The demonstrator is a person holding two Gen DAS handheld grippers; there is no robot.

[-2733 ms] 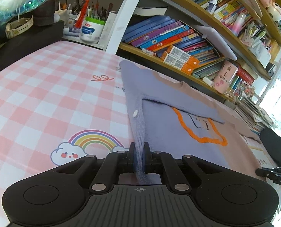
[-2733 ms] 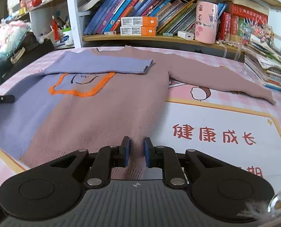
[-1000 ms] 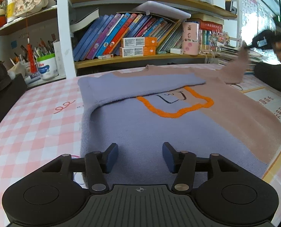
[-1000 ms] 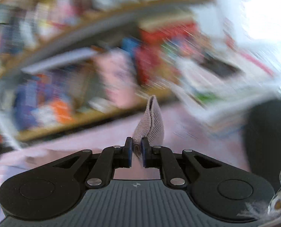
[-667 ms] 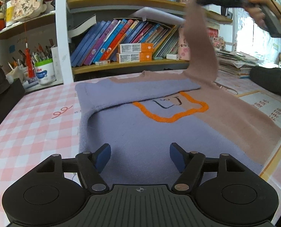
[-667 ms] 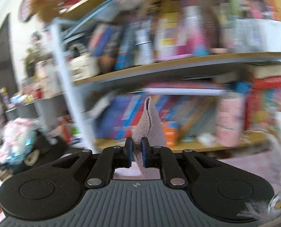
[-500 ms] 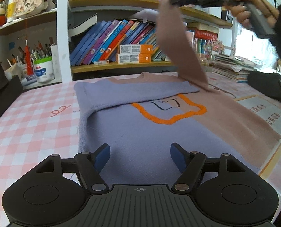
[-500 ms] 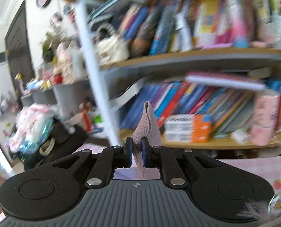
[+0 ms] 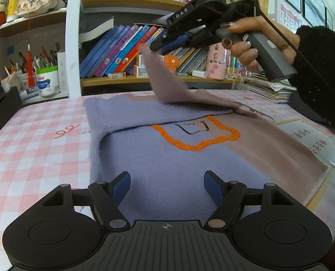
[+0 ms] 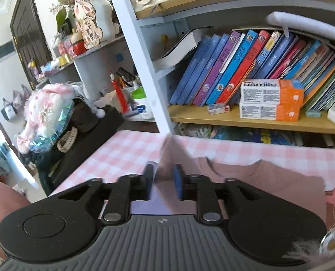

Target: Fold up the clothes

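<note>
One sweater (image 9: 178, 158), purple/mauve, flat on pink checked tablecloth (image 9: 32, 140); purple sleeve (image 9: 149, 113) already folded across chest. Mauve sleeve (image 9: 160, 76) lifted over it, its end blurred between pads of right gripper (image 9: 155, 47), jaws opening, grip not clear. Right hand (image 9: 253, 43) holds that gripper raised, angled down-left. Left gripper (image 9: 167, 186) spread wide, empty, low over hem. Bookshelf (image 9: 131, 83) behind; two orange boxes (image 10: 270, 99) on it
</note>
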